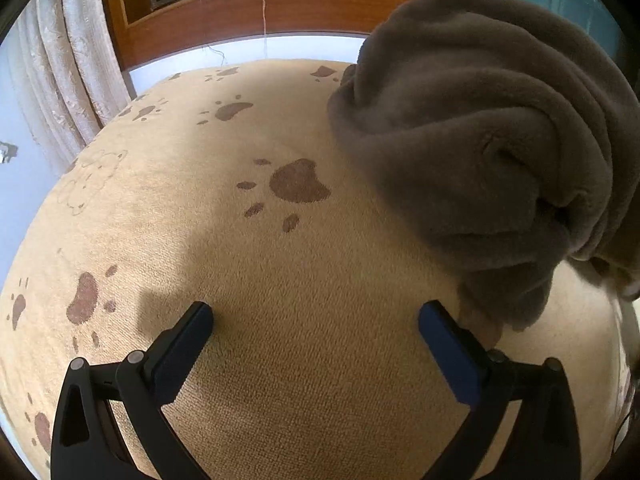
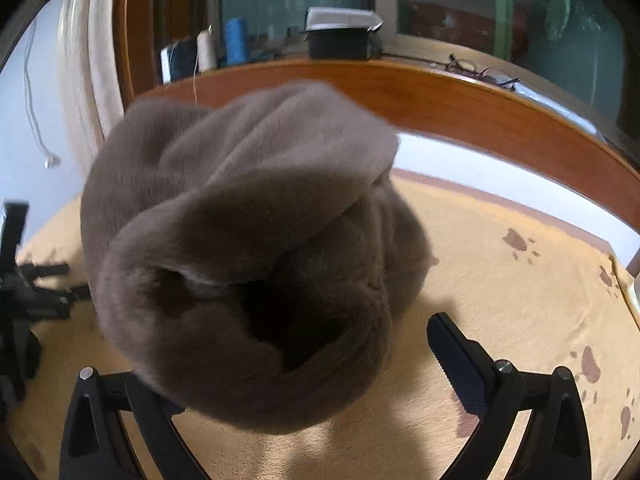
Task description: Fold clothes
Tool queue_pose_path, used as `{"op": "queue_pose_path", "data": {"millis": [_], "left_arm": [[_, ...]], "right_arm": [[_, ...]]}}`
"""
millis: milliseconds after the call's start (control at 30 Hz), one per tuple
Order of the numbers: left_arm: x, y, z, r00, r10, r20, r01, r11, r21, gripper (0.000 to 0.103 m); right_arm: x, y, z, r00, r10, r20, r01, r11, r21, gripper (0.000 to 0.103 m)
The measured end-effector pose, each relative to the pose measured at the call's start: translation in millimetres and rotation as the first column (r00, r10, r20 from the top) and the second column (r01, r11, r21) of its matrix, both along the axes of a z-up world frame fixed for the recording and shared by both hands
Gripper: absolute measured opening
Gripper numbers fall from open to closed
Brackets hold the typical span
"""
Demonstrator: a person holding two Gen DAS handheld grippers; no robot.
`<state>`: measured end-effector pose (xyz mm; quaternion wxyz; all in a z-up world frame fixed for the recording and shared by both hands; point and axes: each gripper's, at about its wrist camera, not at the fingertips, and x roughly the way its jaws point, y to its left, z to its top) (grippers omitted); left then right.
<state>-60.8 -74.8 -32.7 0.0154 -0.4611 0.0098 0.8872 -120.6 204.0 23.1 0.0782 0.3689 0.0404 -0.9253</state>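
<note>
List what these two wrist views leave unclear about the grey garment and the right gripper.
- Right wrist: grey fleece garment covers the right gripper's left finger, so any grasp is unclear.
- Right wrist: garment's top edge is motion-blurred.
- Left wrist: garment runs off the right edge; its type and full shape are unreadable.

Home interior, likely a bedroom or living room. Work surface is covered by a tan plush blanket (image 1: 280, 280) printed with brown paw marks and faint bear outlines, household textile, not a bench. At 12 o'clock a varnished wooden window frame (image 2: 460, 92) with a sill holding domestic clutter: thread spools, white (image 2: 206, 51) and blue (image 2: 236, 40), a dark box with a white lid (image 2: 340, 36), and eyeglasses (image 2: 464, 66) toward 1 o'clock. Cream patterned curtain (image 1: 68, 80) hangs at 10 o'clock beside a pale wall. Greenish glass (image 2: 452, 12) behind the sill. A grey fleece garment (image 1: 480, 140) lies bunched on the blanket, laundry.
</note>
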Motion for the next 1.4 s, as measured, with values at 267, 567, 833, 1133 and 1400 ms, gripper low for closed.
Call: {"op": "queue_pose_path", "data": {"millis": [267,567,833,1133,1400], "left_arm": [[4.5,1.9,0.0,1.0,-0.017,-0.016,0.016,0.999,-0.028,0.103],[6.5,4.5,-0.9,0.999,-0.021,-0.028,0.019,0.998,-0.06,0.103],[4.0,-4.2,-5.0,1.0,-0.024,-0.01,0.024,1.0,-0.004,0.103],[3.5,-11.9,0.5,0.99,-0.127,0.064,0.12,0.987,0.107,0.103],[21.8,-61.7,14.6,1.0,-0.028,0.003,0.019,0.752,0.659,0.103]], "right_arm": [[-10.6,-12.2,-28.5,0.99,-0.016,0.137,0.011,0.999,0.034,0.103],[-11.6,-10.9,-34.6,0.986,-0.037,0.165,0.036,0.999,0.006,0.103],[-8.5,-13.8,-35.7,0.984,-0.079,0.16,0.077,0.997,0.014,0.103],[3.3,-7.8,-19.7,0.996,0.028,0.083,-0.026,1.0,-0.014,0.103],[18.0,6.2,7.9,0.996,0.094,-0.012,-0.094,0.985,-0.147,0.103]]}}
